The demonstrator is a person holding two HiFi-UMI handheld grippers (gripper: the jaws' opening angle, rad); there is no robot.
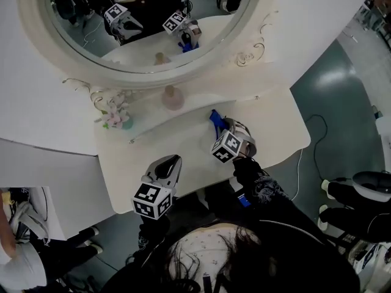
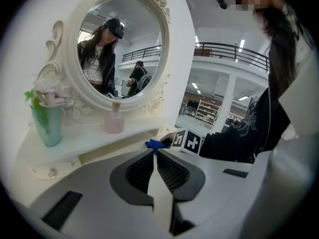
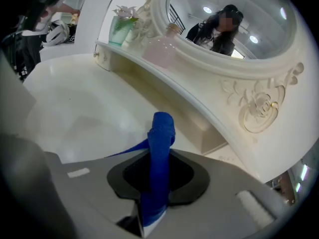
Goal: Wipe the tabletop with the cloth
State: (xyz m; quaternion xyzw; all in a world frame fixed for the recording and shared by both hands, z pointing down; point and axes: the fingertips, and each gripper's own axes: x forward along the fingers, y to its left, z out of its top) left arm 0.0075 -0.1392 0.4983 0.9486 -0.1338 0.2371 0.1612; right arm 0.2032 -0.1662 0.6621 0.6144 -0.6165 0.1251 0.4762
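The right gripper (image 3: 158, 156) has its jaws clenched on a blue cloth (image 3: 162, 131) over the white counter (image 3: 84, 108); the left gripper (image 2: 155, 156) has its jaws pressed together, grasping nothing

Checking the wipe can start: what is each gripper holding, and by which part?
Right gripper clamps the bunched blue cloth mid-length, its end poking out; left gripper, jaws together, holds nothing.
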